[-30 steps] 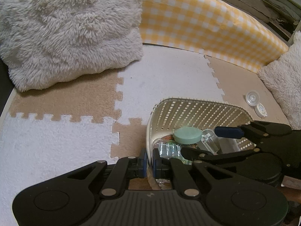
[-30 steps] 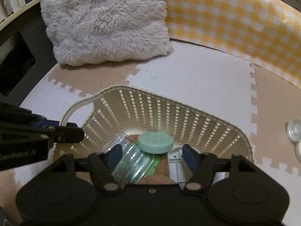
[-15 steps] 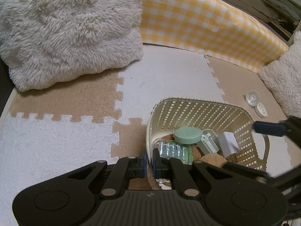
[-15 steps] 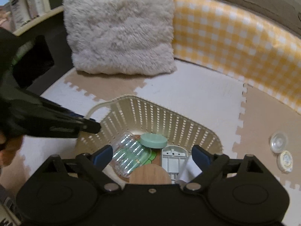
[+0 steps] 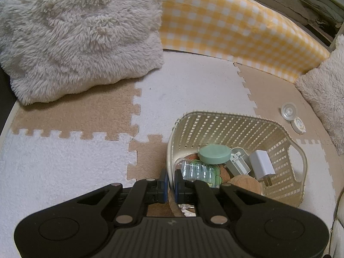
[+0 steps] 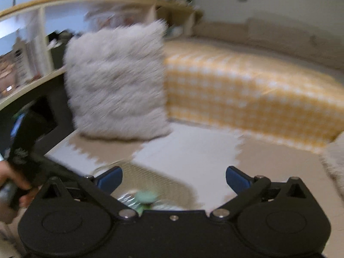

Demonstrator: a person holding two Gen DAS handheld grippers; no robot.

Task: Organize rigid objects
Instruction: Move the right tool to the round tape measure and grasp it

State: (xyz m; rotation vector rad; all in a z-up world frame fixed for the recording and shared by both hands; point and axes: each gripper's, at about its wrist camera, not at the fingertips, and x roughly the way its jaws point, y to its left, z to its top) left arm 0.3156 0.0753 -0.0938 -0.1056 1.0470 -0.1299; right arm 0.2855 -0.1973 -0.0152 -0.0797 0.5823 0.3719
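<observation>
A cream slotted basket [image 5: 286, 137] sits on the foam mat. It holds a green round lid [image 5: 214, 154], a clear ribbed jar [image 5: 197, 171], a grey plastic piece [image 5: 238, 164], a white charger [image 5: 261, 165] and a cork disc [image 5: 245, 183]. My left gripper [image 5: 170, 181] is shut on the basket's near left rim. My right gripper [image 6: 173, 176] is open and empty, raised above the basket [image 6: 154, 180], which shows blurred under it with the green lid [image 6: 146, 196].
Two small round lids [image 5: 289, 111] lie on the tan mat right of the basket. A fluffy white cushion [image 5: 75, 36] stands at the back left and another [image 5: 324, 90] at the right. A yellow checked bolster [image 5: 236, 30] runs along the back.
My right gripper has lifted up and back out of the basket, opened wider, and left the left wrist view. My left gripper stays clamped on the rim.
</observation>
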